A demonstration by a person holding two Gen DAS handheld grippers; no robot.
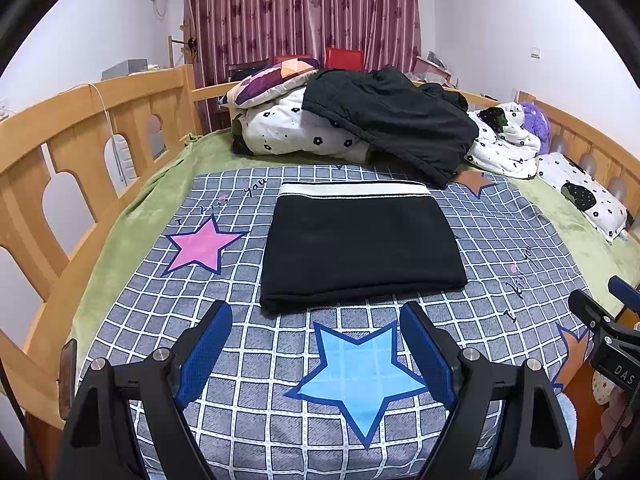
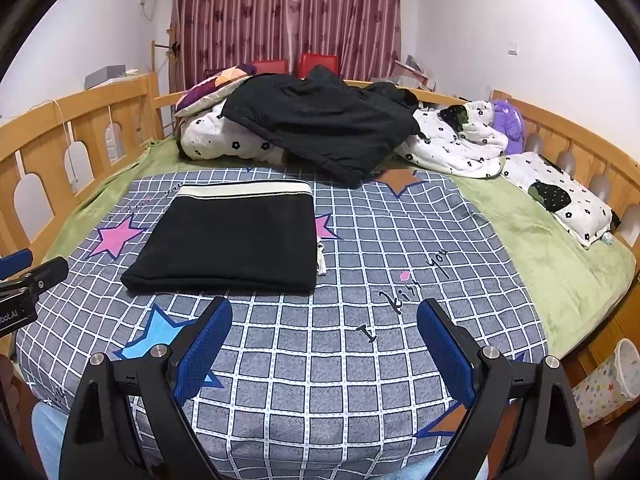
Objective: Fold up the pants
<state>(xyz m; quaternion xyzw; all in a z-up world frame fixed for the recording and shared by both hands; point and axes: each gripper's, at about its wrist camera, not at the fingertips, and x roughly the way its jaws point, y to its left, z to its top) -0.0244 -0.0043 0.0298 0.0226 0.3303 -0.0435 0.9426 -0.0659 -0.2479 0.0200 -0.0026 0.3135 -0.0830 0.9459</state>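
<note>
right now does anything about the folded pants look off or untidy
Mostly neat: the black pants lie folded flat on the checked sheet. One oddity: a white drawstring pokes out at their right edge.

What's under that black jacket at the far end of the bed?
The black jacket lies over a white flowered quilt, with a patchwork pillow beside it. The quilt shows on both sides; what lies beneath the jacket's middle is covered.

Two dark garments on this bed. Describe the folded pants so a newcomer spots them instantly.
On the wooden-railed bed, find the grey checked star-print sheet. The folded pants lie flat on it, a neat black rectangle with a white waistband, unlike the rumpled black jacket heaped on the bedding behind.
</note>
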